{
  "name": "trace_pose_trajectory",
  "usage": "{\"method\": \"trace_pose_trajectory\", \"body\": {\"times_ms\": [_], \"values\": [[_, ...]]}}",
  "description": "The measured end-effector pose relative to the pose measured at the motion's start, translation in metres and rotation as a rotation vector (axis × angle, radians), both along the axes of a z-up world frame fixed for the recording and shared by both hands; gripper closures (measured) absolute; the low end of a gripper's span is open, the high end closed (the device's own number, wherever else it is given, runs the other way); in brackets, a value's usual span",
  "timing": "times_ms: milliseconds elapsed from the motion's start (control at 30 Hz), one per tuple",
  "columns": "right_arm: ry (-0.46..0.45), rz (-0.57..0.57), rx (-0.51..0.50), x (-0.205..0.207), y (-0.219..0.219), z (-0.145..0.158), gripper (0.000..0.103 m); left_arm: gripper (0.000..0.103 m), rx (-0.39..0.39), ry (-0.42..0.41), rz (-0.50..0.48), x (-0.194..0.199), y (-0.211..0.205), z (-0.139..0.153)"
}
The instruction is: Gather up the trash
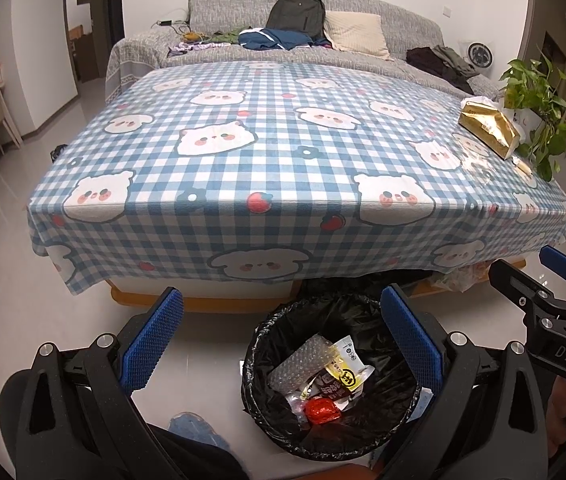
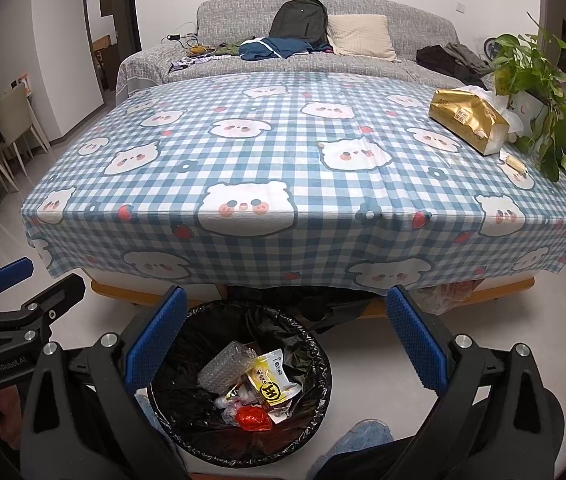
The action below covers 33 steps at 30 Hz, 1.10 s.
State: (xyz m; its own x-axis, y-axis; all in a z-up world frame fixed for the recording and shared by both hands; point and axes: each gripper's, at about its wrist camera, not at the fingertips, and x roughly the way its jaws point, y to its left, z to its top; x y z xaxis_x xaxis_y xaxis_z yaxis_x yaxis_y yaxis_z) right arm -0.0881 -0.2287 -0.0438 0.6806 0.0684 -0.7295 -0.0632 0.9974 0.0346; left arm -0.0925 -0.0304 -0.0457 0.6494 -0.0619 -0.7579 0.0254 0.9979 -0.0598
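Both claws stood wide open and empty: the left gripper (image 1: 281, 336) beside the bin, the right gripper (image 2: 283, 334) directly above it. One trash bin (image 2: 325, 384), lined with a black bag, sat on the pale floor just in front of the table. Inside lay the collected trash: one piece of bubble wrap (image 2: 223, 368), one yellow-and-white packet (image 2: 271, 380), one red foil wrapper (image 2: 253, 418), and some smaller scraps too crumpled to count.

In my judgement the task stood between drops, with collection nearly finished. The checked tablecloth (image 2: 283, 168) was bare across its near and middle parts. At its far right corner stood one gold tissue pack (image 2: 469, 120), and just beside it one small yellowish scrap (image 2: 517, 164), near one potted plant (image 2: 531, 68). If that scrap was trash, the next move called for a long reach by the right gripper and a shallow pinch on a flat, light item. Beyond stood one grey sofa (image 2: 363, 64) carrying one backpack (image 2: 301, 18).
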Motion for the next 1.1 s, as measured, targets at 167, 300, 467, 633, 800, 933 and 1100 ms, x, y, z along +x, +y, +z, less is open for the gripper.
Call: {"method": "trace_pose_trajectory", "body": {"times_ms": [167,300,467,633,800,933,1100], "values": [[-0.001,0.001,0.003,0.0005,-0.0008,-0.0004,0.007,0.006,-0.002,0.000,0.002,0.0000,0.0009,0.0000],[0.001,0.000,0.001,0.0012,-0.0013,-0.0008,0.007,0.006,-0.004,0.000,0.005,-0.0002,0.0021,0.0000],[0.000,-0.002,0.000,0.0013,-0.0014,-0.0013,0.007,0.006,-0.001,0.003,0.016,0.0002,0.0037,0.0006],[0.001,0.000,0.000,0.0016,-0.0013,-0.0015,0.007,0.006,0.009,0.002,0.003,0.0006,0.0017,0.0013],[0.001,-0.002,0.000,0.0020,-0.0015,-0.0021,0.007,0.006,0.005,-0.004,0.014,0.0002,0.0022,0.0024],[0.000,0.001,-0.001,0.0019,-0.0013,-0.0023,0.007,0.006,0.010,-0.005,0.019,0.0004,0.0027,0.0025],[0.000,0.000,-0.006,0.0031,-0.0016,-0.0036,0.007,0.006,0.001,0.000,0.022,0.0004,0.0036,0.0013]]}}
